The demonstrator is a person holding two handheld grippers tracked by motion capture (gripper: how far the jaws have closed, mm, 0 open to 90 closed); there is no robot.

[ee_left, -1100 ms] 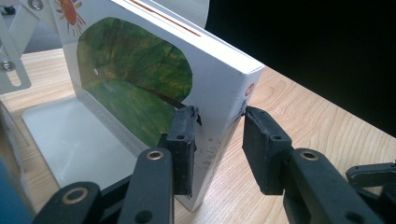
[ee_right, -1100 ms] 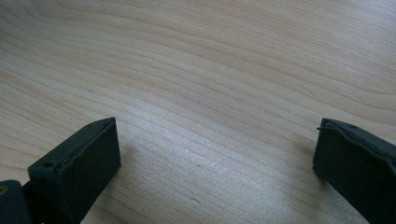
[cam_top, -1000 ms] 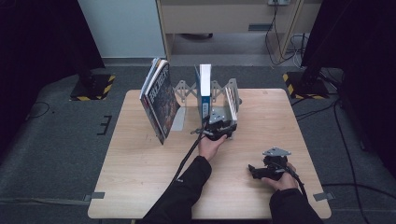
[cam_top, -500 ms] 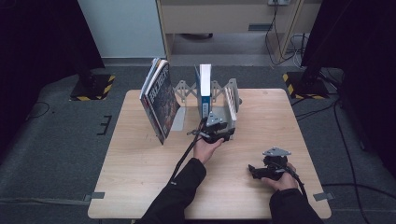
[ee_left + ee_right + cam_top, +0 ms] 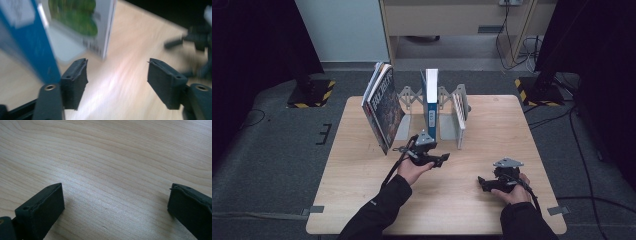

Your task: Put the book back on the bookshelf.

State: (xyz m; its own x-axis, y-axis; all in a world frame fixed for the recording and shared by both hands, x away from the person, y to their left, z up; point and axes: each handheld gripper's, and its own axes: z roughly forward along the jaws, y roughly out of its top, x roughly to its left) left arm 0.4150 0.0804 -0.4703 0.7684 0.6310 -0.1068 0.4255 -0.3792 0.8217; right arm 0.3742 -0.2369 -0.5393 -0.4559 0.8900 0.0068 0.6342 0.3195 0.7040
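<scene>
On the wooden table [image 5: 362,200] stands a grey book rack [image 5: 411,95]. It holds an upright blue and white book [image 5: 430,97] and a thin white book [image 5: 458,119]. A dark-covered book [image 5: 383,107] leans at its left end. My left gripper [image 5: 443,160] hovers just in front of the rack. Its jaws have just been opening and nothing is between them. The left gripper view shows the left gripper [image 5: 117,75] open over wood, with the blue book [image 5: 27,37] and the green-covered white book [image 5: 82,20] ahead. My right gripper [image 5: 482,183] rests open near the front right; in its own view the right gripper [image 5: 115,200] spans bare wood.
A pale cabinet [image 5: 452,20] with cables stands behind the table. Two black stands with yellow-striped feet, the left stand [image 5: 309,92] and the right stand [image 5: 539,90], flank the far corners. The right gripper [image 5: 197,42] shows blurred in the left gripper view.
My left gripper has drawn back from the thin white book at the rack towards the person and to the left, and its jaws stand wider. The right gripper has stayed put.
</scene>
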